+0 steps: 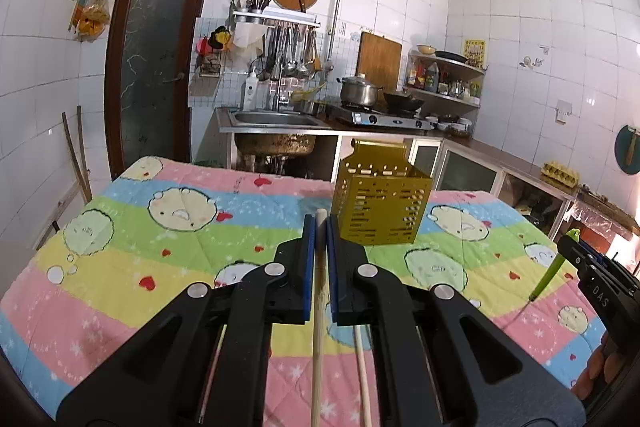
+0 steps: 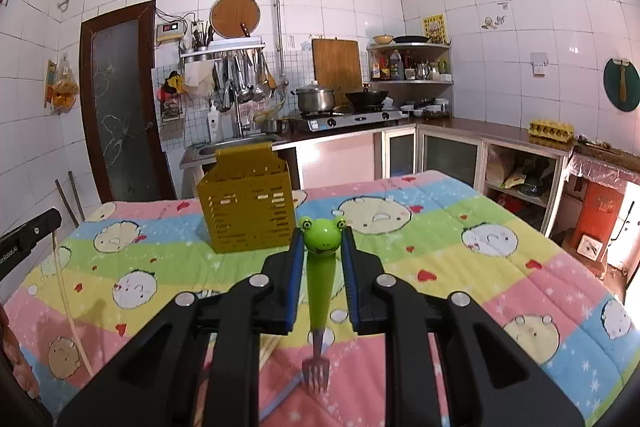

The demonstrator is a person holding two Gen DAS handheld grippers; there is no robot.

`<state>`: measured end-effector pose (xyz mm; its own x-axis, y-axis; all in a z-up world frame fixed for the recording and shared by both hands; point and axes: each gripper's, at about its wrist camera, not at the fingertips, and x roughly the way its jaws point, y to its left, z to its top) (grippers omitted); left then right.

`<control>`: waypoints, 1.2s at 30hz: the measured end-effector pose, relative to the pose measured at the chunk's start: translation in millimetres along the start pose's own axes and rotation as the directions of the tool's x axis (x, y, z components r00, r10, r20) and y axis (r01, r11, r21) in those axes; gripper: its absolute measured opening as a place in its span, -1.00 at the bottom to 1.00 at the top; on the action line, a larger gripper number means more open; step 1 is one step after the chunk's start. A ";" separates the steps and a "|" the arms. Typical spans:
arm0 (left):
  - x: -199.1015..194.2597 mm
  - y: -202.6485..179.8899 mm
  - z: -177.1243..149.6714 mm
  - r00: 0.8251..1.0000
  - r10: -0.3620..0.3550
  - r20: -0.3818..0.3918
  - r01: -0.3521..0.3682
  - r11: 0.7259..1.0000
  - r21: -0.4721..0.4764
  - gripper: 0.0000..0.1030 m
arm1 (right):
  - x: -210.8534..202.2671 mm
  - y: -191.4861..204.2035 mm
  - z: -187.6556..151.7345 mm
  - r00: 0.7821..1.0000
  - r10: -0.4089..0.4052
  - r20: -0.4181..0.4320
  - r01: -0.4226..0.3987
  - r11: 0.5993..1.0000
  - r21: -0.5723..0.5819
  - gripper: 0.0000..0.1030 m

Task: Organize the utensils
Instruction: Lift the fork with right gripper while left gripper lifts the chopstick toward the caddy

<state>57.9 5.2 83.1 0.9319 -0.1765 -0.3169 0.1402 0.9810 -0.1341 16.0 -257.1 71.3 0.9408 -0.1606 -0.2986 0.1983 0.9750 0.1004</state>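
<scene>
chopstick (image 1: 319,267) pinched between left fingers (image 1: 309,251), frog fork (image 2: 320,267) between right fingers (image 2: 295,267)

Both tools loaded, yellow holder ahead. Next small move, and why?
Probably carry the right tool forward over the yellow holder and tip the frog fork tines-down: the fork is clamped, the holder stands open-topped just ahead, and the left tool holds a chopstick.

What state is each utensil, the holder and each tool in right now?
Left tool: shut on the chopstick.
Chopstick: held, lifted.
Right tool: shut on the fork.
Fork: held, tines toward the camera.
Yellow holder: upright on the quilt, contents unseen.
</scene>
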 end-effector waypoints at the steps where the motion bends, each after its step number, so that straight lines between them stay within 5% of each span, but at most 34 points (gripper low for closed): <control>1: 2.8 -1.5 2.9 1.000 0.002 0.009 -0.002 1.000 0.002 -0.91 | 2.5 -0.2 3.0 1.000 -0.001 0.005 0.001 1.000 -0.002 -0.63; 18: 70.9 -11.4 49.4 1.000 -0.012 0.006 0.013 1.000 -0.017 -0.91 | 50.6 7.3 43.6 1.000 0.010 0.029 -0.009 1.000 -0.030 -0.63; 36: 153.2 -54.7 158.2 0.989 -0.077 0.127 0.073 0.997 0.032 -0.91 | 122.0 41.6 155.8 0.987 0.076 0.140 -0.067 0.995 -0.073 -0.63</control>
<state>246.0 -62.8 190.4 0.9533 -0.2395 -0.1838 0.2185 0.9675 -0.1271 181.9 -260.1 186.9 0.9823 -0.1057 -0.1547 0.1147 0.9921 0.0506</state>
